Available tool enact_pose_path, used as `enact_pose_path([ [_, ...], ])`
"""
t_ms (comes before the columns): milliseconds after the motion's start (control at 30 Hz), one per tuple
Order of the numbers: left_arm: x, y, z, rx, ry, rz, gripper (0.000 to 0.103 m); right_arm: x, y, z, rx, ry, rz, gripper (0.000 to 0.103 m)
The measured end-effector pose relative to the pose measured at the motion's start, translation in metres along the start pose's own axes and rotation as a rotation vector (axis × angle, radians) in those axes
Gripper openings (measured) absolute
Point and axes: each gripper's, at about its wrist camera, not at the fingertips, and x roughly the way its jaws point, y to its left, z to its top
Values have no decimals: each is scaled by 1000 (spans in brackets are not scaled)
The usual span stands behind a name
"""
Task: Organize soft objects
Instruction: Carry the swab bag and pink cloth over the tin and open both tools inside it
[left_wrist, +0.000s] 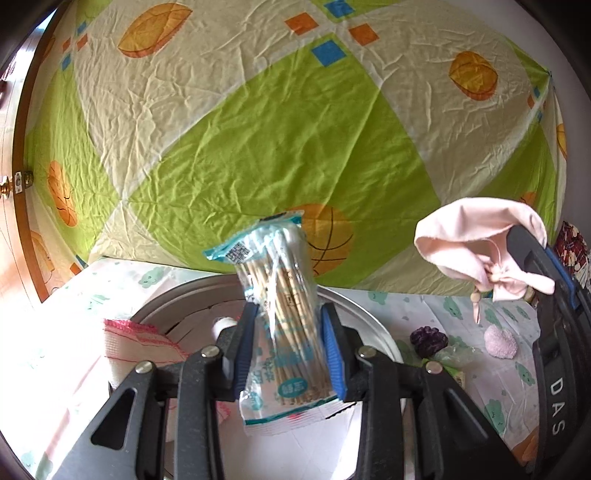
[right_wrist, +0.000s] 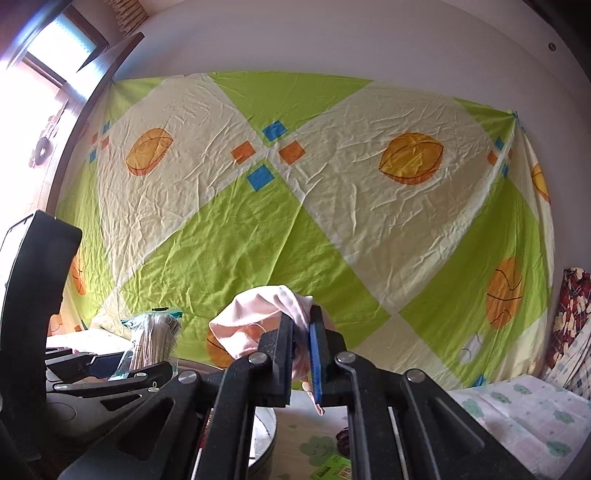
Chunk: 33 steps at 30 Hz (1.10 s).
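Observation:
My left gripper (left_wrist: 290, 325) is shut on a clear plastic pack of cotton swabs (left_wrist: 284, 306) and holds it upright above a round metal tray (left_wrist: 373, 321). The pack also shows in the right wrist view (right_wrist: 155, 339). My right gripper (right_wrist: 302, 332) is shut on a pale pink drawstring cloth pouch (right_wrist: 255, 314), lifted above the table. In the left wrist view the pouch (left_wrist: 476, 236) hangs from the right gripper's fingers (left_wrist: 532, 254) at the right, its cord and bead dangling.
A pink-edged mesh cloth (left_wrist: 136, 343) lies over the tray's left rim. A dark purple scrunchie (left_wrist: 428, 339) and a pale pink fluffy ball (left_wrist: 500, 341) lie on the cloud-print tablecloth (left_wrist: 491, 387). A green and cream sheet (right_wrist: 295, 221) hangs behind.

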Motion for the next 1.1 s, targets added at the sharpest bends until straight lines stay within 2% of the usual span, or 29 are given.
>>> enact_pose_path([
  [300, 2, 30, 8, -22, -17, 73, 34, 30, 14, -3, 126, 102, 61, 9],
  [500, 11, 41, 8, -34, 11, 111, 34, 58, 26, -7, 223, 208, 108, 9],
  [633, 17, 42, 6, -16, 47, 138, 34, 64, 31, -16, 219, 255, 140, 9],
  [833, 27, 39, -2, 5, 129, 152, 34, 69, 26, -27, 227, 318, 148, 9],
  [967, 35, 37, -7, -1, 185, 135, 34, 71, 26, -33, 215, 344, 142, 9],
  [1100, 42, 36, -12, 12, 221, 161, 33, 74, 29, -36, 207, 375, 155, 9],
])
